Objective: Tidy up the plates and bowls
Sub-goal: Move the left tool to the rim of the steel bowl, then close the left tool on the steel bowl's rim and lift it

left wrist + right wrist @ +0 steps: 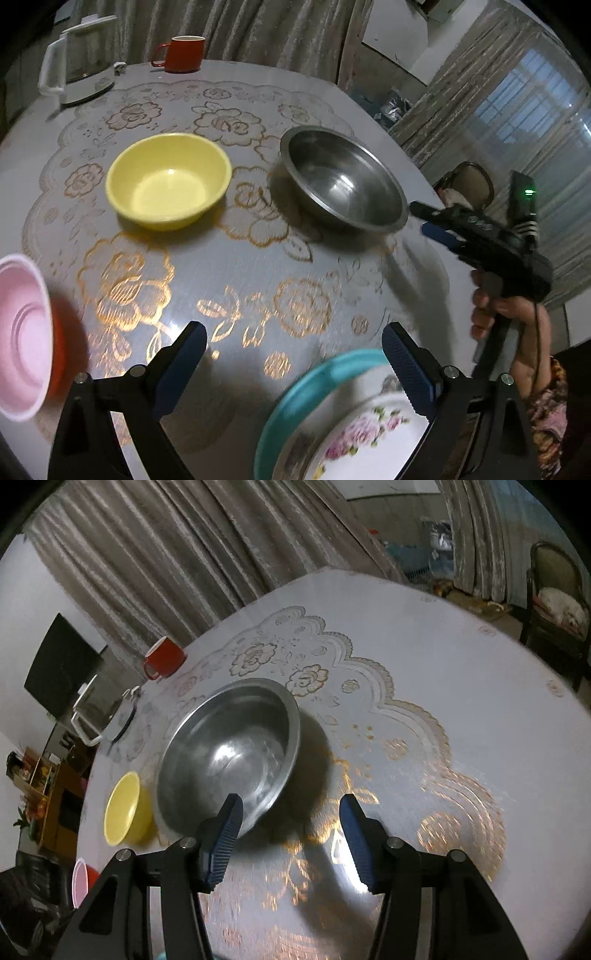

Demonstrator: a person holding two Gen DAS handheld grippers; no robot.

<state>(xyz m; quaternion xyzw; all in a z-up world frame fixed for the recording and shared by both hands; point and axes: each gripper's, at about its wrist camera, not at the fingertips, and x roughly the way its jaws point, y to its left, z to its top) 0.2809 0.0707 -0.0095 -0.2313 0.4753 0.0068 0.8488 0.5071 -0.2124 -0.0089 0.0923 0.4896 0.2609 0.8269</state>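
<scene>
The left gripper (293, 363) stands wide and empty above the teal plate's (295, 391) far rim. The right gripper (291, 836), half spread and empty, hangs by the steel bowl's (229, 749) near rim. The yellow bowl (168, 181) sits beside it, bare tablecloth (461, 686) stretching toward the table's edge.

On the desk (332, 288), the metal bowl (343, 177) sits right of the plastic bowl (168, 181). Behind them stand a mug (183, 53) and kettle (79, 61). A floral plate (369, 435) lies on a larger plate (295, 398) nearest.
</scene>
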